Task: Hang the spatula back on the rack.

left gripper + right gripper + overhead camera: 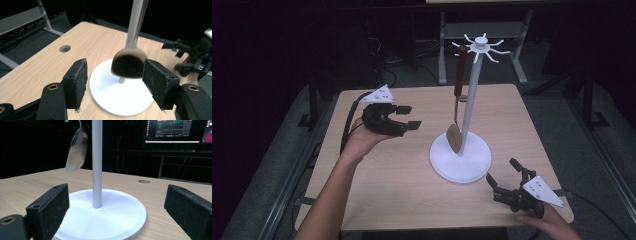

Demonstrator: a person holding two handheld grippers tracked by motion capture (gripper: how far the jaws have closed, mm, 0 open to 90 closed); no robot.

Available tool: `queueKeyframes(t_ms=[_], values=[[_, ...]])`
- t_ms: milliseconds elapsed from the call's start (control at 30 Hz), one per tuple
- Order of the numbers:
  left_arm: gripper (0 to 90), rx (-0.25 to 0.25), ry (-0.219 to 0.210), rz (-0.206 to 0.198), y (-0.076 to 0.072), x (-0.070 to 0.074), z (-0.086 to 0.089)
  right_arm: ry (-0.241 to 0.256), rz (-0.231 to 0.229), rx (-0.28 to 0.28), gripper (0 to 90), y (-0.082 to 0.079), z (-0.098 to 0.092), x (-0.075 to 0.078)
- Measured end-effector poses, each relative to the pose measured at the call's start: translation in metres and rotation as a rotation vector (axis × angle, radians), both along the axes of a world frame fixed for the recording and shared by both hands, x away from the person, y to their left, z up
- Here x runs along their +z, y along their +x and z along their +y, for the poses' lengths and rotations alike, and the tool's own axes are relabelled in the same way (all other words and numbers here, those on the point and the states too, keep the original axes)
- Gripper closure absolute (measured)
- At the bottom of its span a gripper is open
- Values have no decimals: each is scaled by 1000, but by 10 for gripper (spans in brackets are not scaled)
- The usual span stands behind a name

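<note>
- Our left gripper point(401, 117) is held up over the left part of the wooden table point(377, 180), its jaws spread apart with nothing between them, pointing toward the rack.
- Seen from the high view, our left hand point(359, 140) cups the gripper from below, and its black cable point(348, 120) loops down behind the wrist.
- Our right gripper point(504, 175) sits low near the table's front right corner, jaws wide apart and empty, aimed at the rack's base.
- We see our right hand point(547, 222) gripping it from the table's edge, with the grey three-cornered plate point(542, 190) on top.
- Between the two grippers stands a white hanging rack point(469, 100): a round base point(462, 162), an upright pole, and a crown of hooks point(482, 47) at the top.
- A ladle-like spoon point(457, 100) with a reddish-brown handle hangs from one hook, its bowl dangling just above the base, close beside the pole.
- In the left gripper view the spoon's bowl point(128, 63) appears between our two black pads point(76, 82), though it lies farther off and is not touched by them.
- In the right gripper view the pole point(97, 162) rises between our jaws, and the spoon bowl point(77, 150) hangs to its left, clear of the base point(120, 220).
- A small round hole point(65, 48) shows in the tabletop beyond the rack.
- Lit monitors point(172, 130) glow in the dark background of the right gripper view.
</note>
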State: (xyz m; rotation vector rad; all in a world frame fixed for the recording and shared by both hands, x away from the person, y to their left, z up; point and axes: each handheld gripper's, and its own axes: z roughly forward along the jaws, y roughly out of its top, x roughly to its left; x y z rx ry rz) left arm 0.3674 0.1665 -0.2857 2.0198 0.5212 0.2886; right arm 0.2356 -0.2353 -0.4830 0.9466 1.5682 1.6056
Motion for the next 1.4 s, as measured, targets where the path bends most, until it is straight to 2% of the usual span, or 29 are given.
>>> queueKeyframes(t_ms=[200,500,733,967,1233,1267,1300,1400], values=[[299,40,26,1,-6,-14,13,0,0,0,55,0,0,0],[213,95,75,-5,-19,-41,31,0,-1,0,55,0,0,0],[191,144,78,39,-34,-67,52,0,0,0,55,0,0,0],[190,196,74,59,-50,-89,72,0,0,-3,55,0,0,0],[191,245,119,99,-65,-117,88,0,0,-3,55,0,0,0],[190,245,119,99,-65,-117,88,0,0,-3,55,0,0,0],[190,251,125,108,-69,-124,93,0,0,-3,55,0,0,0],[190,270,123,126,-73,-132,98,1,1,-3,55,0,0,0]])
